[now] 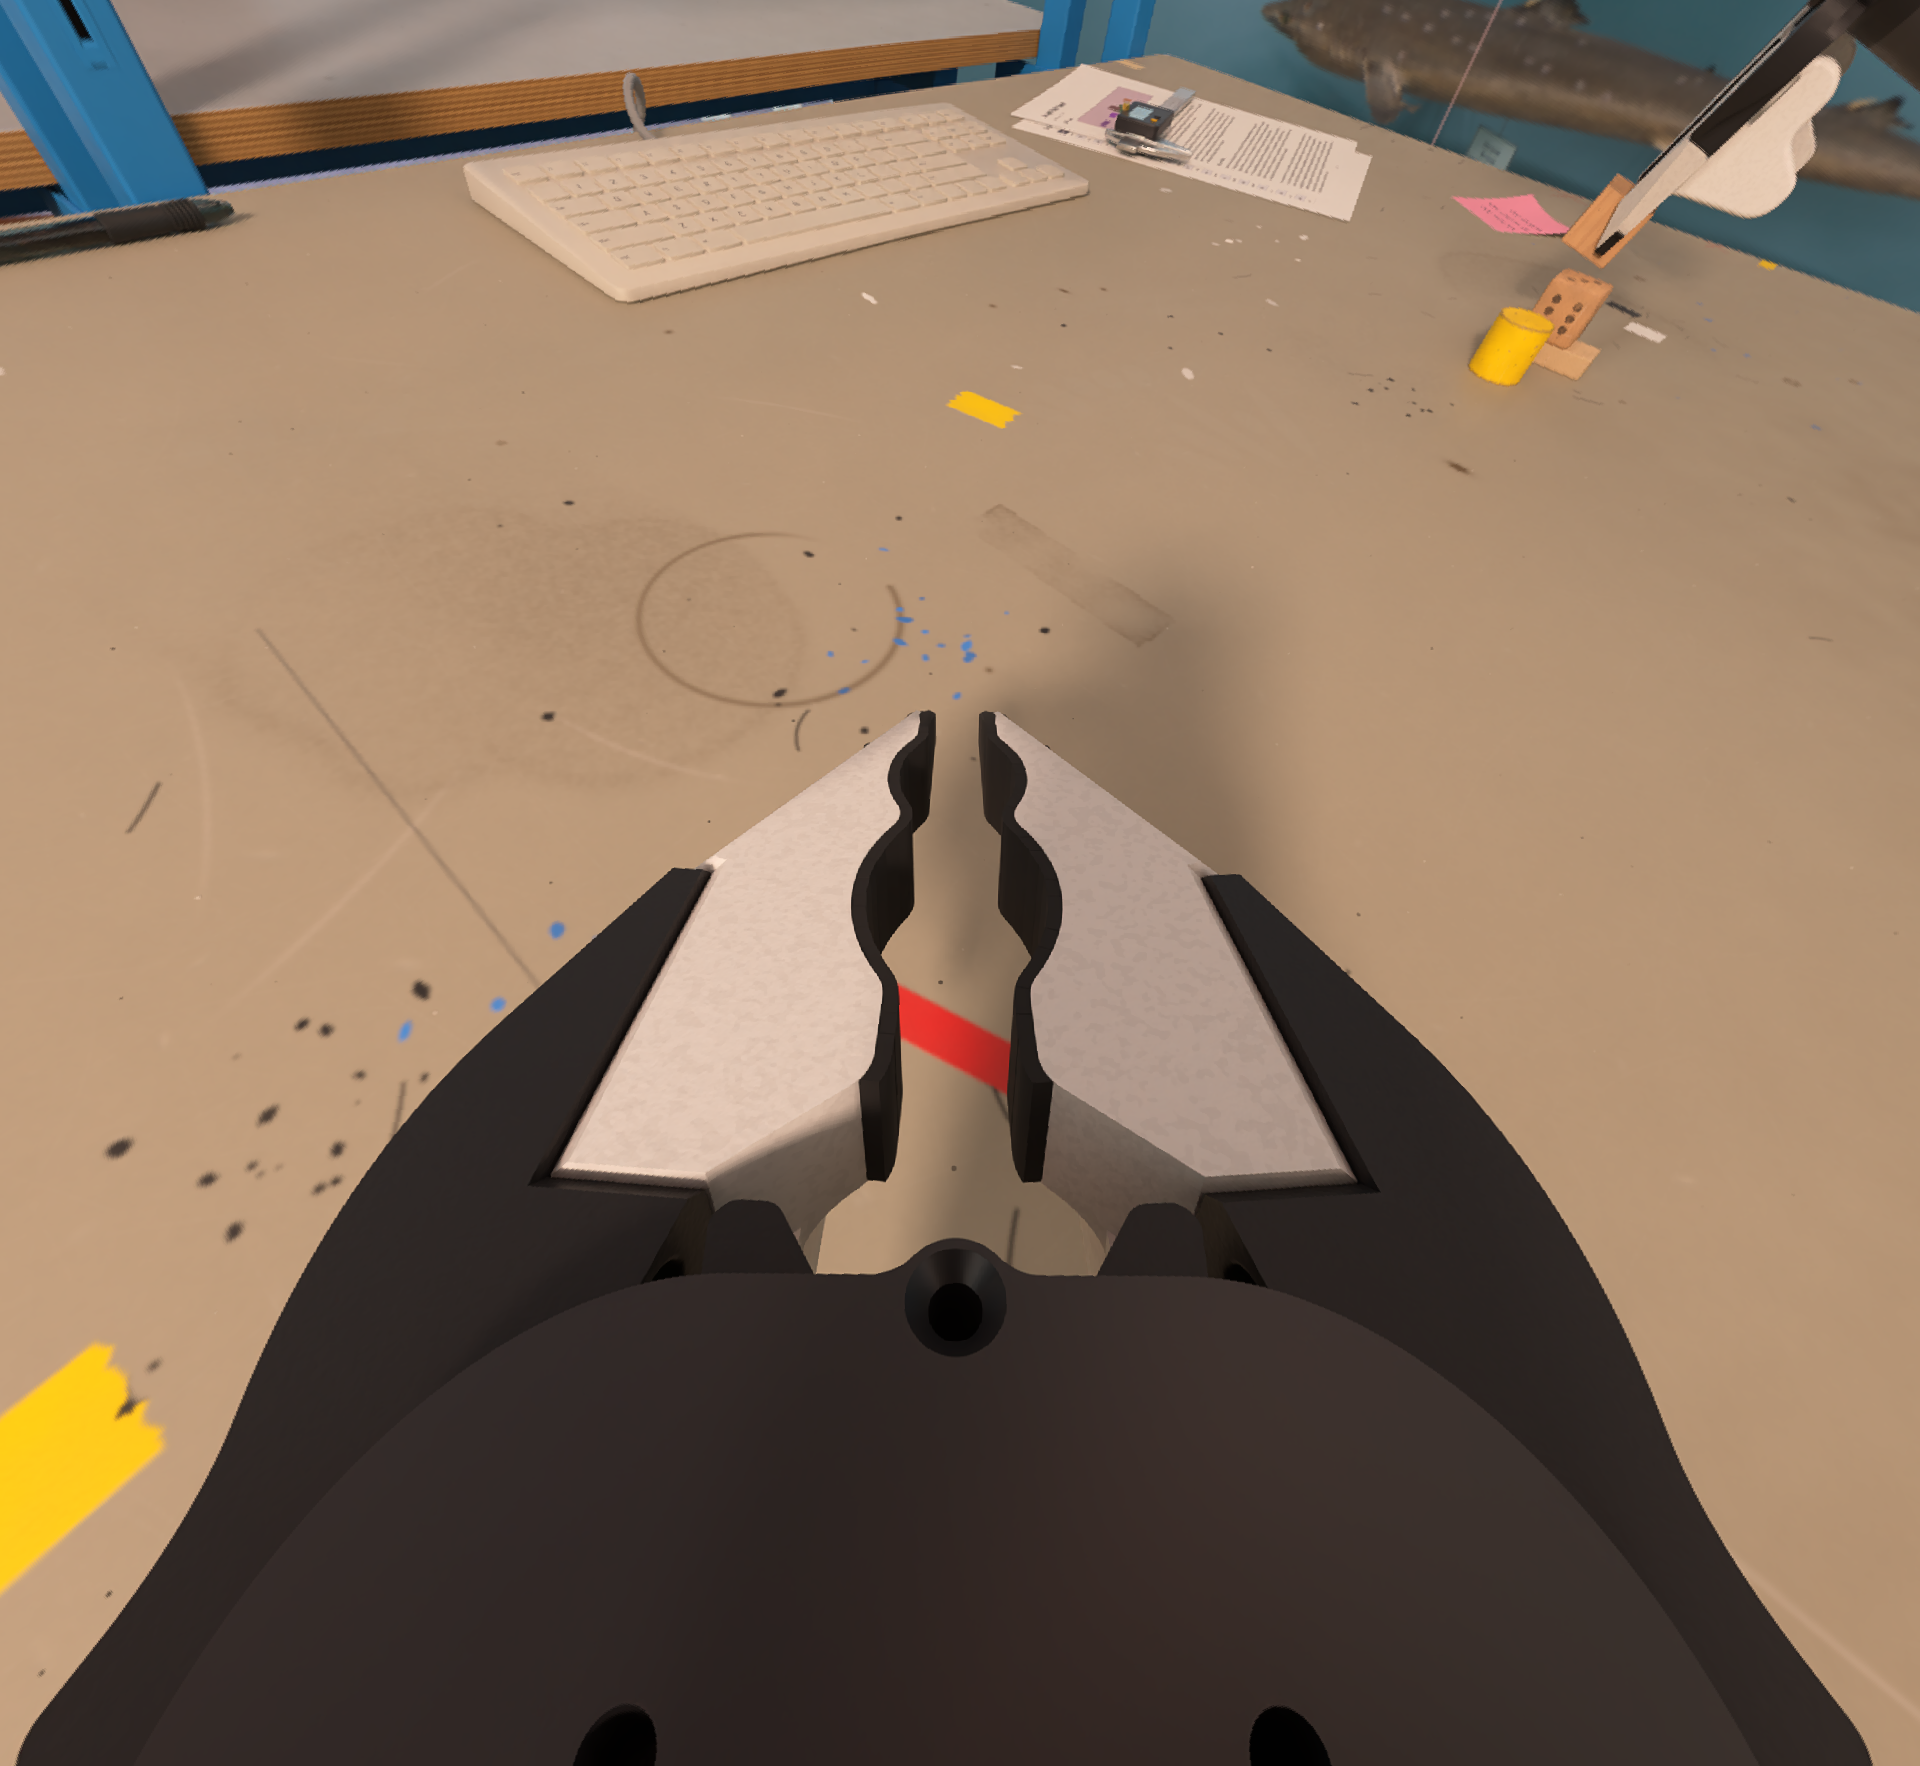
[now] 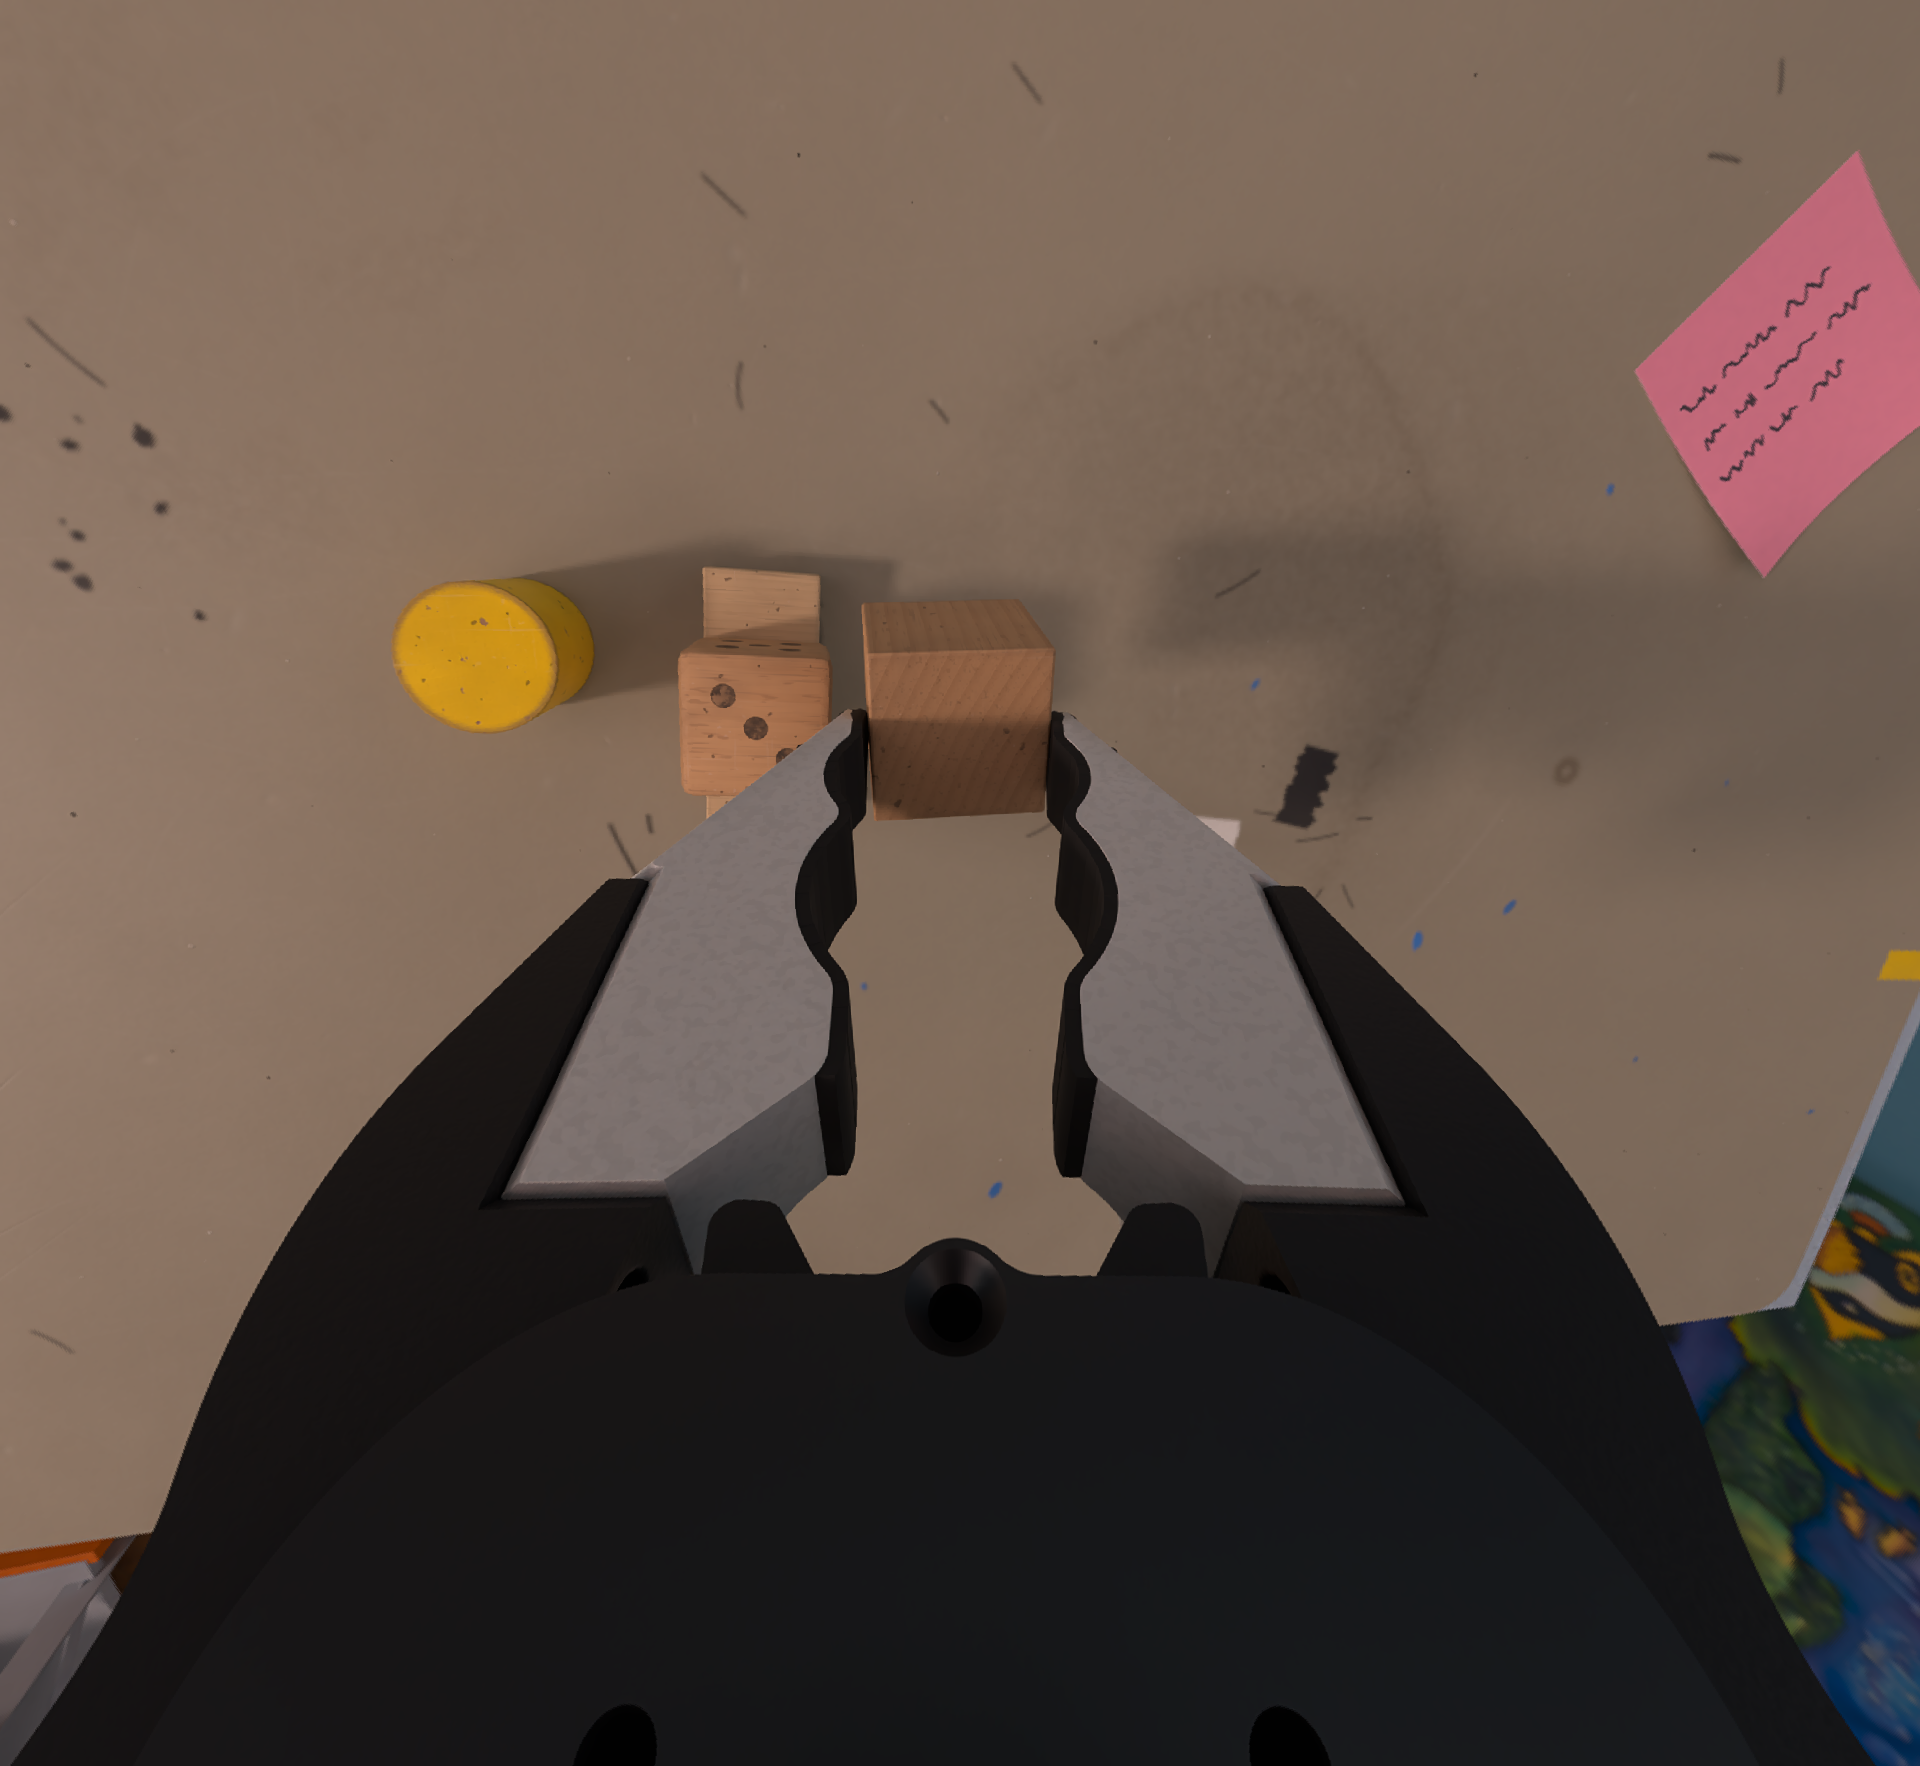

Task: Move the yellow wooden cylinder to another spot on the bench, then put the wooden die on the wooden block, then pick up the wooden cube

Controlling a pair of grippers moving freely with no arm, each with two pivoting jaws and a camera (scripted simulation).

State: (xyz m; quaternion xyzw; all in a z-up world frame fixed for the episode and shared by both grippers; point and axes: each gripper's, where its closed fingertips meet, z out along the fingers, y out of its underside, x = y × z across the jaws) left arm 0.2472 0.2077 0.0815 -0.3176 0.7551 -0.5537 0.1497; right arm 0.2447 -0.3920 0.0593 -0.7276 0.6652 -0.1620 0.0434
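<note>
Plain tan wooden cube [image 2: 956, 708] is clamped between the right gripper [image 2: 956, 729] fingertips, lifted clear of the beige bench top [image 2: 935, 210]. Below it, the light wooden die with dark pips [image 2: 750, 714] sits on the flat pale wooden block [image 2: 761, 599]; the yellow wooden cylinder [image 2: 490, 654] stands upright just beside them. Pink sticky note [image 2: 1787, 366] lies well apart. Left gripper [image 1: 957, 729] holds nothing, fingers nearly together with a narrow gap, over bare bench, cream keyboard [image 1: 774, 194] beyond.

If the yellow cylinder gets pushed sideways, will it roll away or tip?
The yellow cylinder stands on a flat end, so it would probably slide, not roll. It looks short and wide, so tipping seems unlikely. If knocked over, its round side would likely roll.
</note>
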